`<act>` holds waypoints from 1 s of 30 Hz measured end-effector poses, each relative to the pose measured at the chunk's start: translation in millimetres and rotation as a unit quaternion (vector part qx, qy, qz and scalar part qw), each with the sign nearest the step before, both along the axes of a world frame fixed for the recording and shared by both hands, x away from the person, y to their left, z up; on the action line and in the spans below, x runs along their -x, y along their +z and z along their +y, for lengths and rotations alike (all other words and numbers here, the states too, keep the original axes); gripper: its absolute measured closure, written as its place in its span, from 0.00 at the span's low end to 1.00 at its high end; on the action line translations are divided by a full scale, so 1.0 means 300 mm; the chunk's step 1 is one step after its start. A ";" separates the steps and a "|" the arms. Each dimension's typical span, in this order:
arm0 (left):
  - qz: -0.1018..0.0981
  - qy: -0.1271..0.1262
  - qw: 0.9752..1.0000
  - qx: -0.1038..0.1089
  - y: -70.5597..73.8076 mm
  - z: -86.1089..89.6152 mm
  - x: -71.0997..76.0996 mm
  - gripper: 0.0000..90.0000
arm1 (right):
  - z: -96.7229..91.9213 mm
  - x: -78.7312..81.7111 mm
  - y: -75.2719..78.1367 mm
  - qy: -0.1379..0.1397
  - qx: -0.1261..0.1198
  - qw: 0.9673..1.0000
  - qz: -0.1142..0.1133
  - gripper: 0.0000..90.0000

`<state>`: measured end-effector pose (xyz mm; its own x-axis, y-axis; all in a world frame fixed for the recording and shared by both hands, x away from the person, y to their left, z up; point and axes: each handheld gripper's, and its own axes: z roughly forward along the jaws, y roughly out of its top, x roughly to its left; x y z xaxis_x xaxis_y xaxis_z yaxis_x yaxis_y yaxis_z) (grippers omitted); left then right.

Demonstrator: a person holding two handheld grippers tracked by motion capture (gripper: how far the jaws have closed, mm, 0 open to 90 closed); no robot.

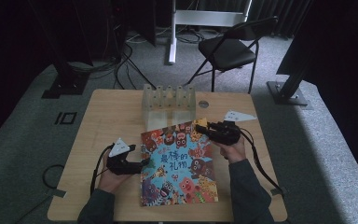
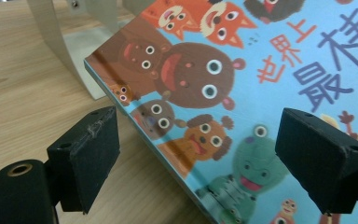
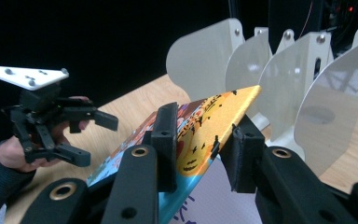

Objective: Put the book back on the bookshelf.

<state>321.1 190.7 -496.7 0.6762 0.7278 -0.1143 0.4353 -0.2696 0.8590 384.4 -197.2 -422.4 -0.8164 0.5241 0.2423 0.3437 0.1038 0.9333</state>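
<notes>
high view: the wooden table (image 1: pixel 107 116) takes up the middle of the frame, and a picture book (image 1: pixel 179 163) lies on its centre-right part, one far corner lifted. behind the book, toward the upper middle of the tabletop, stands a pale rack of upright dividers (image 1: pixel 168 103). a black folding chair (image 1: pixel 230 49) stands on the grey carpet in the upper right.

both forearms come in from the bottom edge. the left gripper (image 1: pixel 142 162) sits at the book's left edge, lower left of centre, its hand low over the table and pointing right. in the left gripper view its jaws stand wide apart on either side of the book's (image 2: pixel 223 93) edge, pads off the cover. the right gripper (image 1: pixel 203 125) is right of centre, reaching left to the book's upper right corner. in the right gripper view its jaws are clamped on the book's (image 3: pixel 209 126) yellow corner, which tilts up off the table, with the dividers (image 3: pixel 279 88) just behind at the upper right.

the book's cover is light blue, crowded with cartoon animals in brown, orange and green, with large blue and orange characters in its middle.
</notes>
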 end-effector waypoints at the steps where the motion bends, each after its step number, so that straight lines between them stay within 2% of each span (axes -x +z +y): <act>1: -0.001 -0.001 1.000 0.003 0.001 -0.001 -0.004 0.15 | -0.004 0.002 0.004 0.000 -0.003 1.000 -0.002 0.78; 5: 0.000 -0.006 1.000 0.010 0.005 -0.002 -0.020 0.16 | -0.017 0.011 0.019 -0.009 -0.017 1.000 -0.012 0.80; 10: 0.008 -0.007 1.000 0.007 -0.003 -0.016 -0.054 0.15 | -0.031 0.020 0.035 -0.008 -0.037 0.999 -0.020 0.82; 17: 0.015 -0.043 0.998 0.047 -0.001 -0.024 -0.090 0.13 | -0.045 0.029 0.051 0.003 -0.053 0.998 -0.028 0.84; 22: 0.033 -0.065 0.994 0.085 0.003 -0.033 -0.122 0.11 | -0.050 0.032 0.056 0.010 -0.068 0.997 -0.030 0.85; 24: 0.048 -0.077 0.990 0.105 -0.005 -0.035 -0.142 0.11 | -0.052 0.030 0.057 0.010 -0.069 0.997 -0.031 0.85; 30: 0.075 -0.096 0.983 0.136 -0.009 -0.047 -0.176 0.10 | -0.053 0.028 0.057 0.012 -0.075 0.997 -0.032 0.85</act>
